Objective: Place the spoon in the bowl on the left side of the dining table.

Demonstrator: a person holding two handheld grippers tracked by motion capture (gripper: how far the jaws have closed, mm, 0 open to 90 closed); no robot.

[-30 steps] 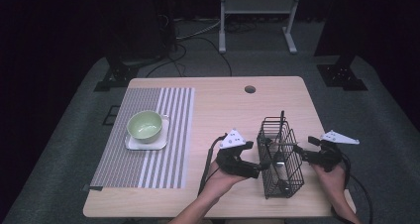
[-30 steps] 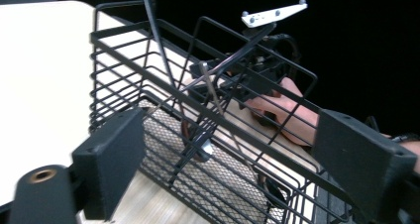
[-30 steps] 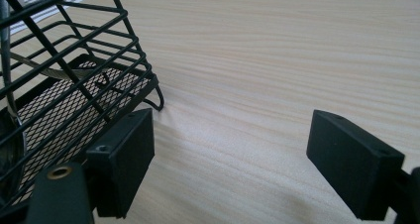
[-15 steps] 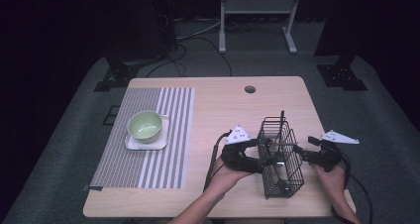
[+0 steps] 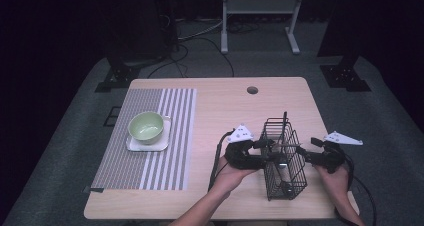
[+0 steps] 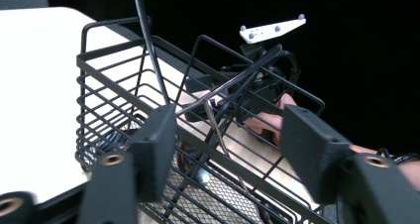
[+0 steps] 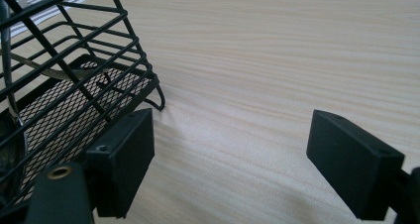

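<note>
Black wire basket [image 5: 284,158] stands between the released left claw [image 5: 270,151] and released right claw [image 5: 306,155].

The utensils in the wire basket [image 5: 283,161] are too dark and small to identify. The basket's [image 7: 69,80] upper part runs past the right gripper view's edge.

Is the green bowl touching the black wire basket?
Apart. The high view shows the green bowl on the striped mat, with bare table between it and the wire basket.
</note>
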